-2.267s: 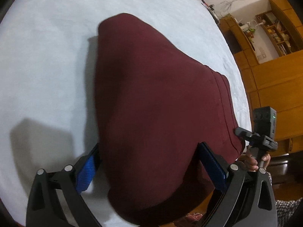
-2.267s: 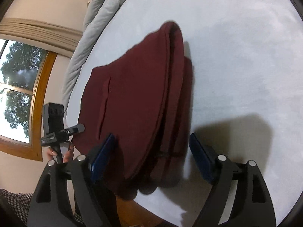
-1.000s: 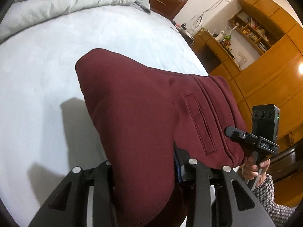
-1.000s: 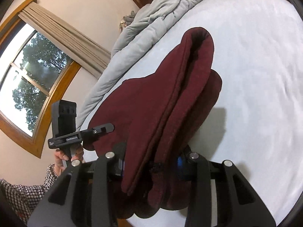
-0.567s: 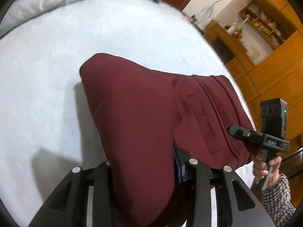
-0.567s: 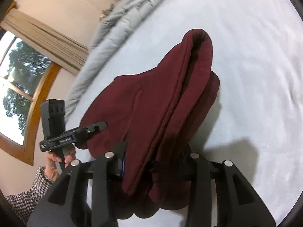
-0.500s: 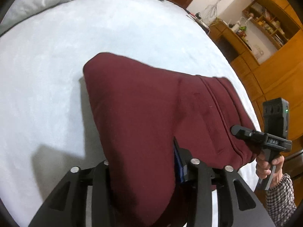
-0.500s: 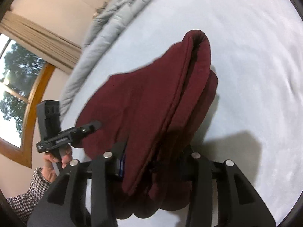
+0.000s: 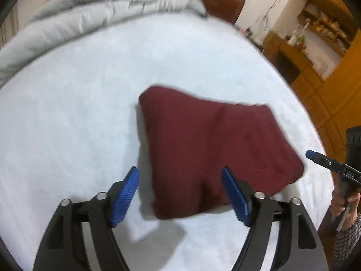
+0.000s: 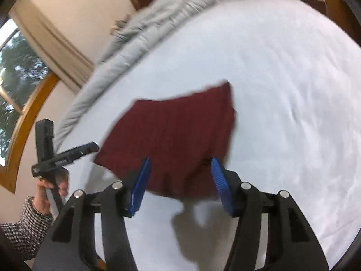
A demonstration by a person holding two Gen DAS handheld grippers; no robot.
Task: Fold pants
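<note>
Maroon pants [image 9: 209,149] folded into thick soft bundle on near part of white bed sheet [image 9: 79,113]; left gripper [image 9: 180,192] and right gripper [image 10: 180,180] opening, pads clear of cloth; light, limp, best pinched at near corners.

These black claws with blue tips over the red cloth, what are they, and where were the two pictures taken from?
Each is a hand-held gripper, one in each of a person's hands, with a fisheye camera looking along its two fingers. One picture looks out from the left gripper, the other from the right gripper; each also catches the opposite hand at its edge. On the white bed sheet lies a folded pair of maroon pants, with a grey duvet bunched at the far end. Nothing is held: both grippers' jaws are opening, and their blue pads stand clear of the cloth.
</note>
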